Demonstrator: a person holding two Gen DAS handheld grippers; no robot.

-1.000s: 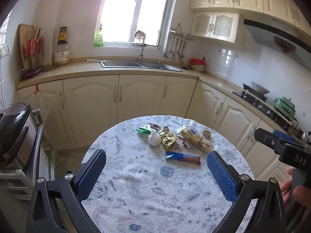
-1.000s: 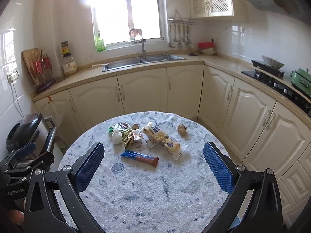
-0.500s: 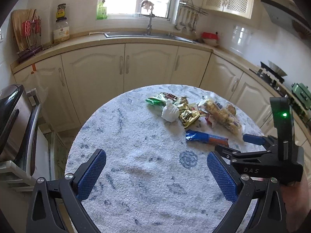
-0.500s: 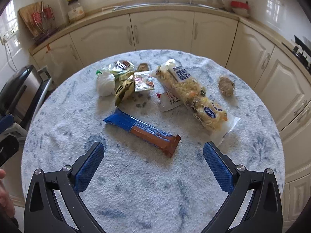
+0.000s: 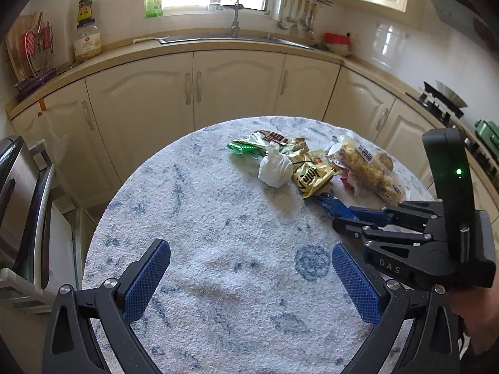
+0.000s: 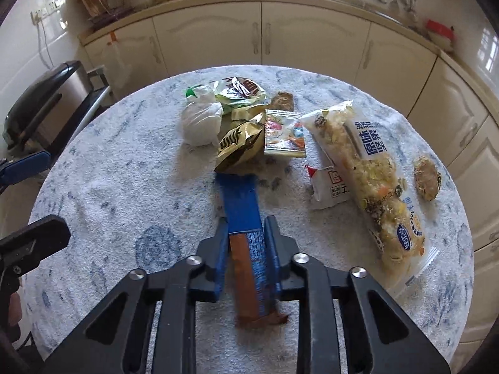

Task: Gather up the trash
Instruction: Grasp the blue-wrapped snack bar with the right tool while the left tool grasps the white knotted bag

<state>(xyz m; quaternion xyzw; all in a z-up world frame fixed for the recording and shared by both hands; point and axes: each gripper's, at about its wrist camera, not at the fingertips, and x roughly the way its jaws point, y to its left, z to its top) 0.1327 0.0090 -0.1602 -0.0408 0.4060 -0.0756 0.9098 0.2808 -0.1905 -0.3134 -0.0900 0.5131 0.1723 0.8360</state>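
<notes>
A pile of trash lies on the round white-and-blue table point(image 5: 202, 218): a blue and brown bar wrapper point(image 6: 241, 208), a gold packet point(image 6: 238, 148), a knotted white bag point(image 6: 201, 121), a long clear snack bag point(image 6: 371, 168), and a green and red wrapper point(image 6: 237, 90). My right gripper point(image 6: 246, 227) is shut on the blue and brown bar wrapper, which lies on the table; it also shows in the left wrist view point(image 5: 346, 218). My left gripper point(image 5: 249, 277) is open and empty over the near part of the table, short of the pile point(image 5: 308, 168).
A brown crumbly lump point(image 6: 426, 178) lies at the table's right edge. A steel pedal bin point(image 5: 18, 205) stands left of the table. Cream cabinets point(image 5: 237, 84), a sink and a stove run behind and to the right.
My right gripper moved forward and down to the bar wrapper and shut on it. My left gripper tilted down a little and stayed open.
</notes>
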